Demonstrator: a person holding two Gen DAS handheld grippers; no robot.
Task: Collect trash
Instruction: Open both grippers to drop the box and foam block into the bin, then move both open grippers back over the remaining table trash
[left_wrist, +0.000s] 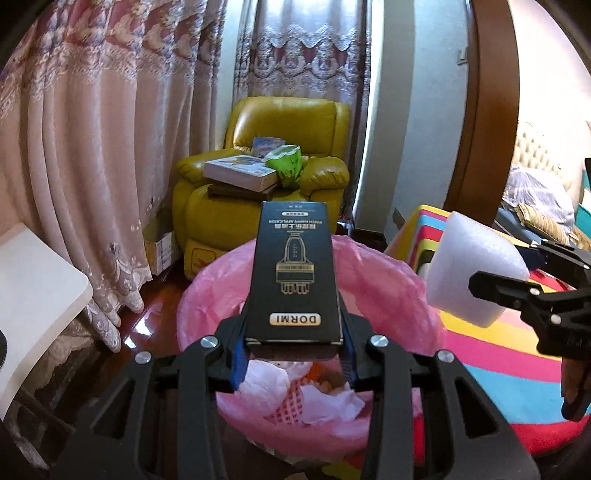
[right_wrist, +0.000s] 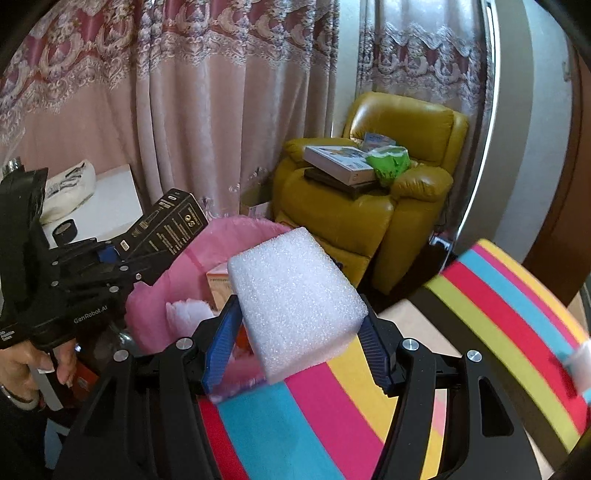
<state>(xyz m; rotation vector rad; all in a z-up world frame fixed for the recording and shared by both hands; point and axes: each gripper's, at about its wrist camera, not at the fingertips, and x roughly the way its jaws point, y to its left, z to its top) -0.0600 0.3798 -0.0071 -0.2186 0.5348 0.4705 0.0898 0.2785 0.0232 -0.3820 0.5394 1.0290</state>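
Holding 1 black box (left_wrist: 293, 273) in left gripper (left_wrist: 293, 345), 1 foam block (right_wrist: 295, 299) in right gripper (right_wrist: 299, 354), over 1 pink-lined bin (left_wrist: 388, 280).

Left gripper (left_wrist: 293, 343): your jaws are clamped on the near end of the black box (left_wrist: 293, 273), blue pads pressed to its two long sides; the box juts forward and up from the tips.
Left gripper from the right wrist view (right_wrist: 110, 258): it reaches in from the left edge, angled up toward the right.
Left hand (right_wrist: 33, 365): your fingers wrap the handle below the body, a bangle at the wrist.
Right gripper (right_wrist: 299, 347): your jaws stand fairly wide, pads bearing on both sides of the white foam block (right_wrist: 295, 295).
Right gripper from the left wrist view (left_wrist: 517, 291): it enters from the right edge, pointing left.
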